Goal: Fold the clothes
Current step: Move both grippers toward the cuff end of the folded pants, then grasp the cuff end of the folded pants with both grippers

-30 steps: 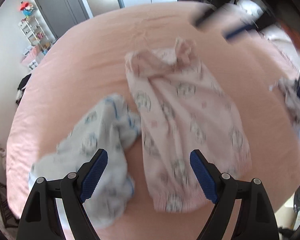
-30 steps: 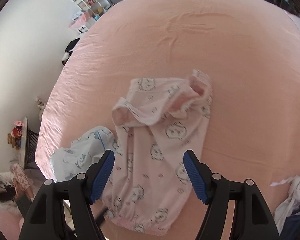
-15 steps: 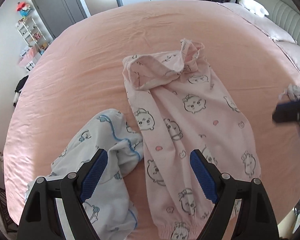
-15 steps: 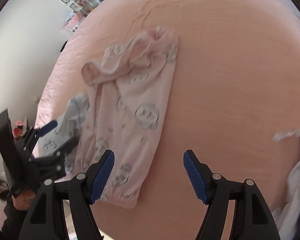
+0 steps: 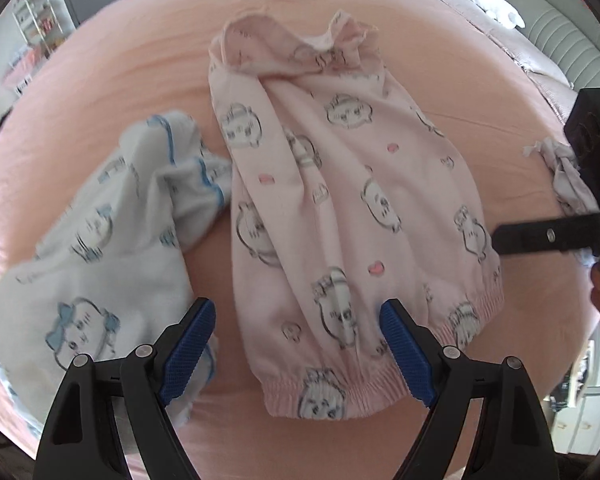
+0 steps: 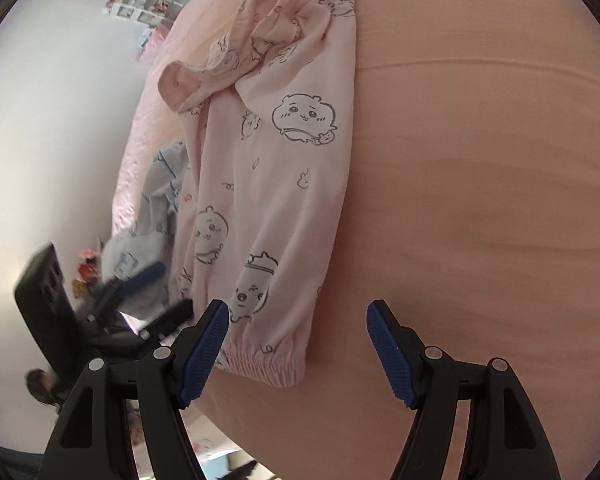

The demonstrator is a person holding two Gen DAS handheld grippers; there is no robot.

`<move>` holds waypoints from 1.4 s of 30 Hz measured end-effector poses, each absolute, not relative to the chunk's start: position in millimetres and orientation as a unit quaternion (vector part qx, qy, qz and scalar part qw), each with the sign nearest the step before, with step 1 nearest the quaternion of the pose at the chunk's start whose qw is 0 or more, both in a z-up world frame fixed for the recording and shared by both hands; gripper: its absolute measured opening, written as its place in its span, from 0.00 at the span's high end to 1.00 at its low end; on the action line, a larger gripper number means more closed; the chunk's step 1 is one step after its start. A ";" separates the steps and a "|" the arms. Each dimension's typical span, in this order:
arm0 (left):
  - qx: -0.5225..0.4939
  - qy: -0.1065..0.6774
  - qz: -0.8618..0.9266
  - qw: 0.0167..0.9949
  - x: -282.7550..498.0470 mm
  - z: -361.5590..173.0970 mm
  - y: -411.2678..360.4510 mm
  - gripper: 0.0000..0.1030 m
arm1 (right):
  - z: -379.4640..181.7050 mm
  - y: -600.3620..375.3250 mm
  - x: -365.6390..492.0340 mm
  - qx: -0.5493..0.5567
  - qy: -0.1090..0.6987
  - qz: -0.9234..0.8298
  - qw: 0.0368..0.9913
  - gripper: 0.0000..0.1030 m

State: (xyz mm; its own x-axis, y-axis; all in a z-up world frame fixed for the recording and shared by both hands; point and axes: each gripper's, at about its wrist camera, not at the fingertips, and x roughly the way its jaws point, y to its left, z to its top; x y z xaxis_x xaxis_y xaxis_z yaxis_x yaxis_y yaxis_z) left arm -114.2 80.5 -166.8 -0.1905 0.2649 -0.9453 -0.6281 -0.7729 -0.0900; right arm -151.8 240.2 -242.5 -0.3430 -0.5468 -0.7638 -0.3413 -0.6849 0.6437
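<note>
A pair of pale pink cotton trousers printed with grey cartoon faces (image 5: 340, 208) lies lengthwise on the bed's salmon-pink sheet (image 5: 140, 60), its two legs stacked one on the other, elastic cuffs at the near edge and the waistband bunched and rumpled at the far end. That lie fits either trousers already halved along their length or a pair simply laid down so, and the pictures do not settle which.

Just beside its left edge, and touching it, sits a crumpled white garment with blue trim and blue-bowed cartoon prints (image 5: 100, 248), not folded.

The left hand-held gripper (image 5: 296, 344) hovers over the pink cuffs with its blue-padded fingers spread and nothing between them, seemingly lined up with the hem. The right hand-held gripper (image 6: 298, 350) is likewise spread and empty, low by the right corner of the cuff, a placing that would suit taking both hem corners at once.

A further bundle of whitish cloth (image 5: 564, 176) lies well apart at the right.
</note>
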 end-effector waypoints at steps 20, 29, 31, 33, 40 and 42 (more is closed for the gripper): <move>-0.592 0.098 0.739 0.306 -79.3 -163.3 55.1 0.18 | -262.2 225.3 -150.5 0.550 -0.466 -0.685 0.102 0.31; -0.610 0.023 0.745 0.270 -100.4 -177.0 31.0 0.18 | -261.0 218.7 -144.9 0.544 -0.467 -0.693 0.078 0.31; -0.601 0.019 0.755 0.263 -103.5 -172.0 31.1 0.18 | -260.9 215.7 -145.6 0.544 -0.464 -0.695 0.073 0.31; -0.603 0.003 0.752 0.264 -108.4 -170.4 31.6 0.18 | -262.5 214.0 -146.1 0.543 -0.465 -0.695 0.068 0.31; -0.630 -0.032 0.731 0.260 -119.9 -181.6 35.7 0.18 | -272.8 222.8 -149.9 0.523 -0.504 -0.683 0.072 0.31; -0.629 -0.033 0.731 0.263 -118.1 -181.1 38.1 0.18 | -275.9 226.1 -151.1 0.517 -0.516 -0.679 0.074 0.31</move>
State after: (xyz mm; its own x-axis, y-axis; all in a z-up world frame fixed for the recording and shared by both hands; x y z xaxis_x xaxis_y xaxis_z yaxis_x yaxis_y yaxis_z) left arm -118.1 38.2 -181.1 -0.0707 0.4255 -0.9022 -0.3435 -0.8595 -0.3785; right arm -151.1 226.1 -275.9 -0.4556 -0.6333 -0.6256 -0.4335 -0.4560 0.7773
